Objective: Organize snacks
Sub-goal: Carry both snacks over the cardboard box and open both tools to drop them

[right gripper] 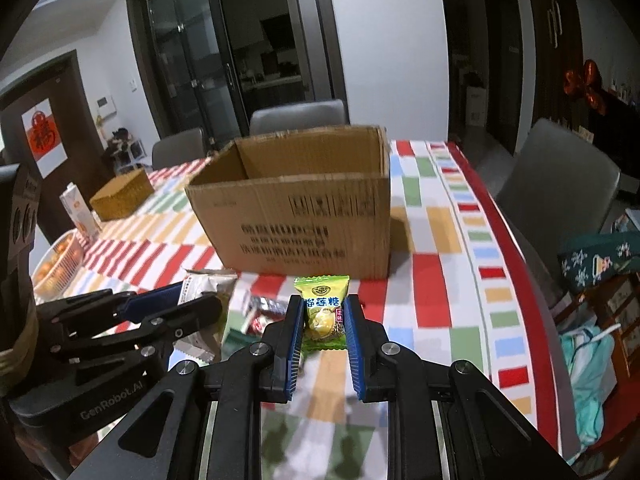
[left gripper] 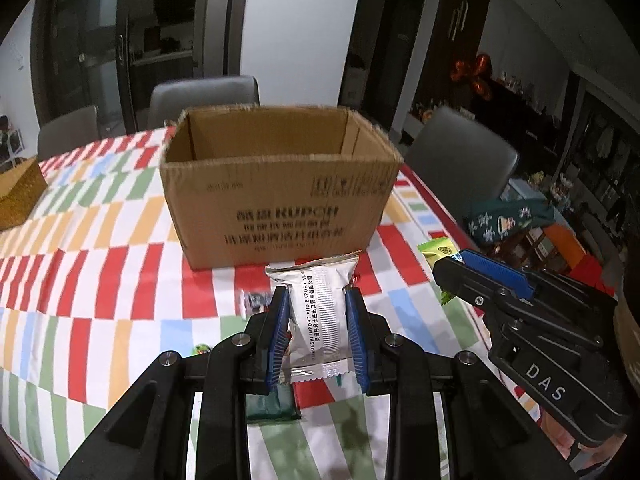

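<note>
Between left hand-held gripper (left gripper: 317, 320) pads, silver packet (left gripper: 316, 312)

We're only seeing the upper walls inside the cardboard box (left gripper: 280, 184), since its front wall is hiding the floor. The print on that wall is smearing into blur. The left gripper's pads (left gripper: 280, 332) are covering both side edges of the silver packet (left gripper: 316, 312). Small wrappers (right gripper: 260, 312) on the tablecloth (right gripper: 432, 280) are coming out too blurry for us to read.
</note>
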Demonstrator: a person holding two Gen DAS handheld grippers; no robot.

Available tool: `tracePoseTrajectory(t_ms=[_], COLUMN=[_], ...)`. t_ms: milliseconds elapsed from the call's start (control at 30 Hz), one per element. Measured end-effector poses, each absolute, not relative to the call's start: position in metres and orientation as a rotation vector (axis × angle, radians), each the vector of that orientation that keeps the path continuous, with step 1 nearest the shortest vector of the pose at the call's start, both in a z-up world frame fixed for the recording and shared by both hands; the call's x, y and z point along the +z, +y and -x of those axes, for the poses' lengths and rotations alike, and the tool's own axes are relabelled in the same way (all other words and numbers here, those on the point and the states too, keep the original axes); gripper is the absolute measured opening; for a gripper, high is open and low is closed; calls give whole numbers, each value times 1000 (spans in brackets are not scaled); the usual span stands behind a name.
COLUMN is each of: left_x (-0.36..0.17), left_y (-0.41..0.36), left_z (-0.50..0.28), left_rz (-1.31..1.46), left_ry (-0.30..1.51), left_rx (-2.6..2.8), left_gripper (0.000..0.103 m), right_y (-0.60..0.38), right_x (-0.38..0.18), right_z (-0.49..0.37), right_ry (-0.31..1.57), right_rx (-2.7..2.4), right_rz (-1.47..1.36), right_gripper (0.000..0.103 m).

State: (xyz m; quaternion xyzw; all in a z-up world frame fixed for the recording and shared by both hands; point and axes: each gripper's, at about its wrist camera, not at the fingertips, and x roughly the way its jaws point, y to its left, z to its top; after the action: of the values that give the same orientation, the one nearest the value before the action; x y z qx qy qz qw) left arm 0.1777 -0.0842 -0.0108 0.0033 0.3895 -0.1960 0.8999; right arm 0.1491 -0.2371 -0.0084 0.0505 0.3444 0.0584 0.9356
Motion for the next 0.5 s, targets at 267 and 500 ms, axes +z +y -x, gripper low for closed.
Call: tracePoseTrajectory(t_ms=[267, 500], left_x=[14, 36], left_y=[-76, -67], left_z=[-187, -201], left_rz=[17, 27], left_ry=[733, 675], left_rx=[-378, -350], left_gripper=[29, 29], right_y=[-229, -222], right_x=[21, 39], right_z=[-158, -171], right_ry=[630, 593], right_rx=[126, 122], right_rz=[-103, -99], right_gripper=[22, 22])
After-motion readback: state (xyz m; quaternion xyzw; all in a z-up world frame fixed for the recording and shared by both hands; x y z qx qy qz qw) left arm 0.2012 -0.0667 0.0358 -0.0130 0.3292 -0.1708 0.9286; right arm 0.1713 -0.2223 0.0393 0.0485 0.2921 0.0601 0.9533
